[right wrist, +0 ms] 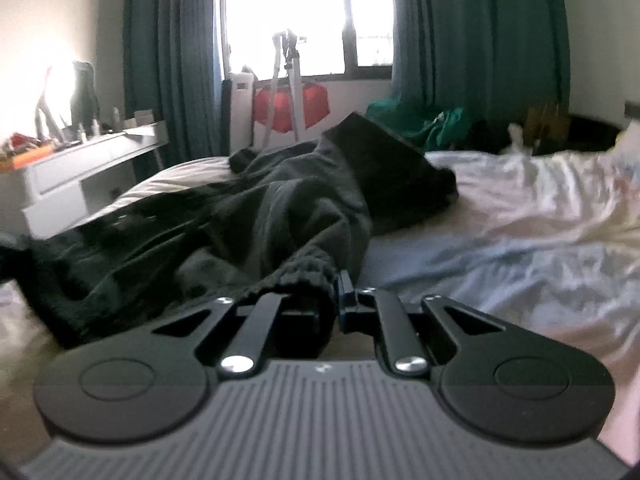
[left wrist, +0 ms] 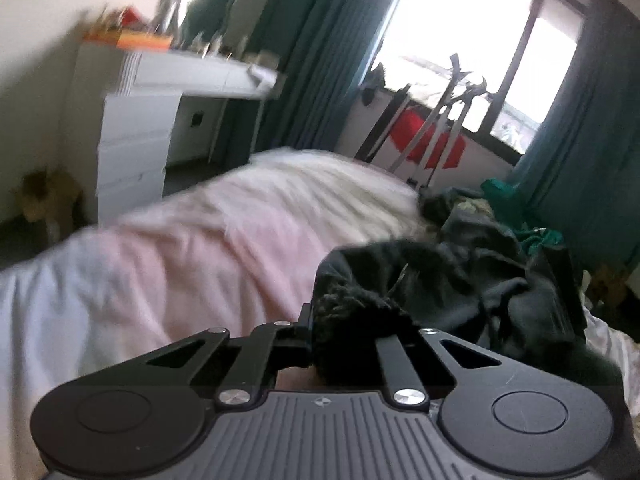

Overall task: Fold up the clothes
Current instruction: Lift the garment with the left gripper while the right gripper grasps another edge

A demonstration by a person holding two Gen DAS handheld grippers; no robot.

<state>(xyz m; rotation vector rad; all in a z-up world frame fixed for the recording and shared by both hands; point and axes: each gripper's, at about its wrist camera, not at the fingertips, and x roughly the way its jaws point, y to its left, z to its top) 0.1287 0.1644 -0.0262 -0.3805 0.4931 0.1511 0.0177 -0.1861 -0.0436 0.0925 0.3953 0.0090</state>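
A dark grey-black garment (left wrist: 460, 276) with a ribbed knit hem lies bunched on the bed (left wrist: 180, 248). In the left wrist view my left gripper (left wrist: 344, 320) is shut on the ribbed edge, which bulges over the fingers. In the right wrist view the same garment (right wrist: 248, 216) stretches away to the left across the bed (right wrist: 500, 240). My right gripper (right wrist: 332, 292) is shut on another part of the ribbed hem. The fingertips of both grippers are hidden by cloth.
A white dresser (left wrist: 160, 120) with clutter stands left of the bed, also in the right wrist view (right wrist: 80, 176). A tripod (right wrist: 286, 92) and a red bag (right wrist: 288, 108) stand by the window with teal curtains (right wrist: 480, 48). Green clothes (right wrist: 424, 120) lie beyond the bed.
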